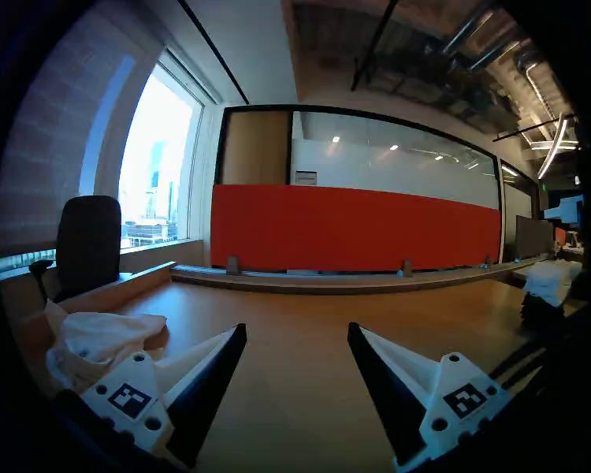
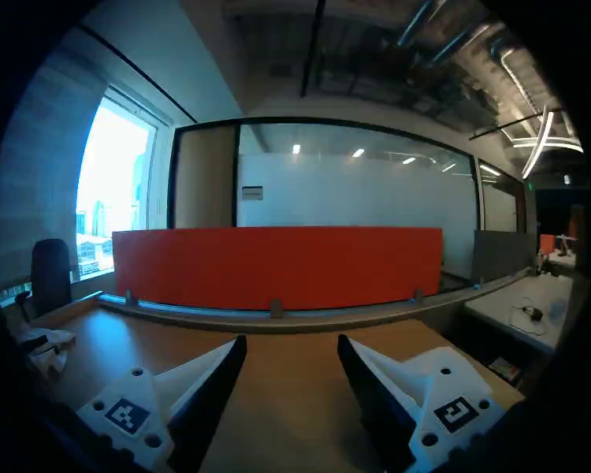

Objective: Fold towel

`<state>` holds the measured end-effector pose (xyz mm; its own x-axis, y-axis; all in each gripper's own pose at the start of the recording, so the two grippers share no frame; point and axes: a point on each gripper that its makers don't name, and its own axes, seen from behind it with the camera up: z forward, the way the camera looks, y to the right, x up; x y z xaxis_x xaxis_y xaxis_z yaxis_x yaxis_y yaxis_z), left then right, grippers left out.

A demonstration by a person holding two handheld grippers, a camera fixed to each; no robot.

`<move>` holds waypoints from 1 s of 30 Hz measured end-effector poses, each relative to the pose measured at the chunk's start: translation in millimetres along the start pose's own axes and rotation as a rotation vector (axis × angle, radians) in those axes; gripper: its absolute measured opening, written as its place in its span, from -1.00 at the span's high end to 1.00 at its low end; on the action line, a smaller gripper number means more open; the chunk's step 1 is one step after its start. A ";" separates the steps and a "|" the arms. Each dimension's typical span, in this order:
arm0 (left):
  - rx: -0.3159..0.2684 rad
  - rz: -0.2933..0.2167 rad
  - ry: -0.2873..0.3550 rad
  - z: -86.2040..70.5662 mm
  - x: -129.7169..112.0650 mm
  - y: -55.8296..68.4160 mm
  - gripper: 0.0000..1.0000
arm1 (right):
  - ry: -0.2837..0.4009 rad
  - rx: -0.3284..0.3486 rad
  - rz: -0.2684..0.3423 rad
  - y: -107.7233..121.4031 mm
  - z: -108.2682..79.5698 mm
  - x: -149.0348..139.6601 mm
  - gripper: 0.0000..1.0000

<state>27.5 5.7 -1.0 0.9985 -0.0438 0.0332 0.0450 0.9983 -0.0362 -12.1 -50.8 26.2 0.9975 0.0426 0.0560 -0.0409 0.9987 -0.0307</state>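
A crumpled white towel (image 1: 98, 337) lies on the wooden desk (image 1: 311, 331) at the left, just beyond the left finger of my left gripper (image 1: 295, 339). That gripper is open with nothing between its fingers. In the right gripper view the same towel (image 2: 47, 345) shows small at the far left edge of the desk (image 2: 295, 370). My right gripper (image 2: 291, 351) is open too, over bare wood. A second pile of white cloth (image 1: 554, 282) sits at the far right in the left gripper view.
An orange divider panel (image 1: 351, 227) runs along the desk's far edge. A black office chair (image 1: 87, 240) stands by the window at the left. Another desk with cables (image 2: 532, 303) is off to the right.
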 end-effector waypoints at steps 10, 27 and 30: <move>0.010 -0.003 0.017 1.4 -16.2 -3.8 -0.91 | 0.005 0.000 -0.008 0.2 1.8 -13.4 -0.78; 0.027 0.024 0.027 -0.1 -26.2 -5.2 -0.91 | 0.018 -0.001 -0.009 5.4 3.5 -15.4 -0.78; 0.031 0.039 0.031 -0.6 -26.4 -5.7 -0.91 | 0.019 -0.002 -0.009 6.8 3.8 -15.9 -0.78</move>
<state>0.9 1.2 -2.2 1.0000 -0.0057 0.0015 0.0057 1.0000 -0.0058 -28.4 -44.5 28.8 0.9987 0.0334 0.0375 -0.0322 0.9990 -0.0319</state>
